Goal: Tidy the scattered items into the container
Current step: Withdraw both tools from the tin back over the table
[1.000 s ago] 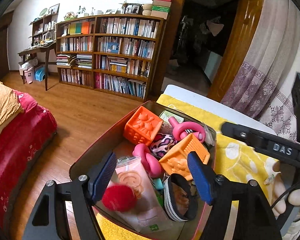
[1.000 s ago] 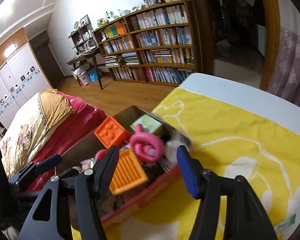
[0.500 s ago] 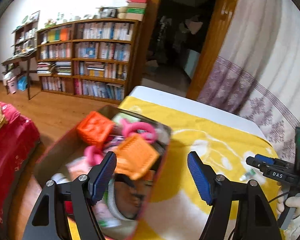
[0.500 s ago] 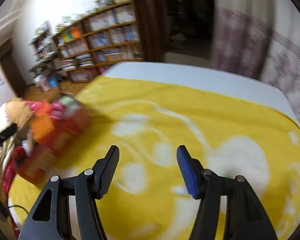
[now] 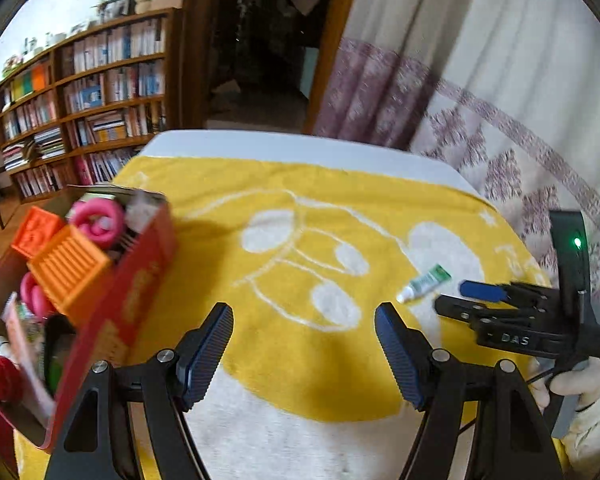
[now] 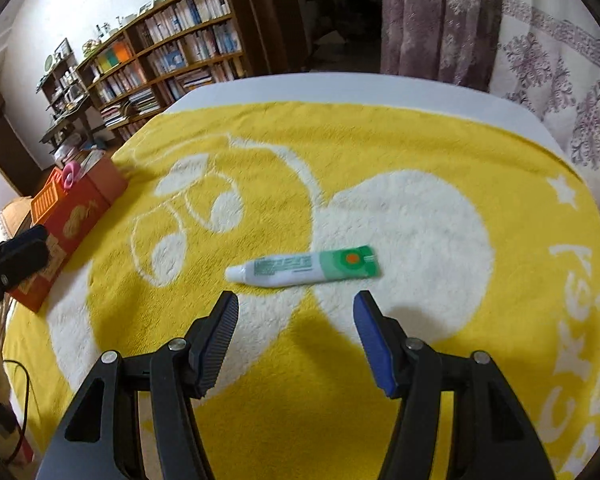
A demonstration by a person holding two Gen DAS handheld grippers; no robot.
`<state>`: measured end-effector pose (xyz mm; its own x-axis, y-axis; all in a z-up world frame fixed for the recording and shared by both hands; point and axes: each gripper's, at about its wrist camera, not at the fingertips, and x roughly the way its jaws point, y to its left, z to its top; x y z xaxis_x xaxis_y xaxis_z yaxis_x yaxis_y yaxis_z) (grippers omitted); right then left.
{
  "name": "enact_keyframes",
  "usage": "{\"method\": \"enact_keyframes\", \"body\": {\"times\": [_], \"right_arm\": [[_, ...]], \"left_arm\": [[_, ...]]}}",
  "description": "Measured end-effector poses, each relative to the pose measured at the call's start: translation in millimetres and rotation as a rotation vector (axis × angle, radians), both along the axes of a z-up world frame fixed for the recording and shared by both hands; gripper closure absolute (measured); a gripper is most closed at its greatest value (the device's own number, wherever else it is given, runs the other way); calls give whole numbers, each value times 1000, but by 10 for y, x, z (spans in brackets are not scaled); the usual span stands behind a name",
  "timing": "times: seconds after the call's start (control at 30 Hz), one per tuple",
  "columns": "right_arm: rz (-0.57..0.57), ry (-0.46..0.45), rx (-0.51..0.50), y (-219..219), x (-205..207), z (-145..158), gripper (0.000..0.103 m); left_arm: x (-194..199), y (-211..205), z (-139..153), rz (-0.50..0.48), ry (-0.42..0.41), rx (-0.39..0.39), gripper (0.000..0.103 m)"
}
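Observation:
A green and white tube (image 6: 306,267) lies flat on the yellow blanket (image 6: 380,152), cap to the left. My right gripper (image 6: 296,336) is open and empty, just short of the tube. In the left wrist view the tube (image 5: 424,283) lies right of centre, with the right gripper (image 5: 476,296) beside it. The red box (image 5: 132,292) at the left holds orange blocks (image 5: 66,266), pink rings (image 5: 98,220) and other items. My left gripper (image 5: 304,352) is open and empty, to the right of the box. The box also shows in the right wrist view (image 6: 80,216).
The blanket covers a white table (image 5: 300,146) whose far edge faces a doorway. Bookshelves (image 5: 84,92) stand at the back left. A patterned curtain (image 5: 500,128) hangs on the right. A cable (image 6: 20,380) runs off the table's left side.
Both grippers have swung right, away from the box. The right gripper now faces the tube. The left gripper has left the box opening and hangs over the blanket.

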<state>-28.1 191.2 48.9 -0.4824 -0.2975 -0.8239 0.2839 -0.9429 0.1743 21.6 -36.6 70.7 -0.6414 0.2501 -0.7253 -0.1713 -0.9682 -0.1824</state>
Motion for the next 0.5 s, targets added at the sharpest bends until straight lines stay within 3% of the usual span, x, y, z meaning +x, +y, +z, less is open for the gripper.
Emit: {"method": "enact_keyframes", "body": {"times": [0.13, 0.4, 0.5], "right_arm": [[34, -39, -26, -117, -76, -79, 33], [38, -47, -37, -312, -396, -137, 33], [39, -42, 6, -391, -465, -157, 33]], "left_arm": [[-31, 92, -70, -7, -20, -10, 28], [-90, 23, -179, 7, -51, 2, 28], [-97, 1, -204, 5, -59, 7, 28]]}}
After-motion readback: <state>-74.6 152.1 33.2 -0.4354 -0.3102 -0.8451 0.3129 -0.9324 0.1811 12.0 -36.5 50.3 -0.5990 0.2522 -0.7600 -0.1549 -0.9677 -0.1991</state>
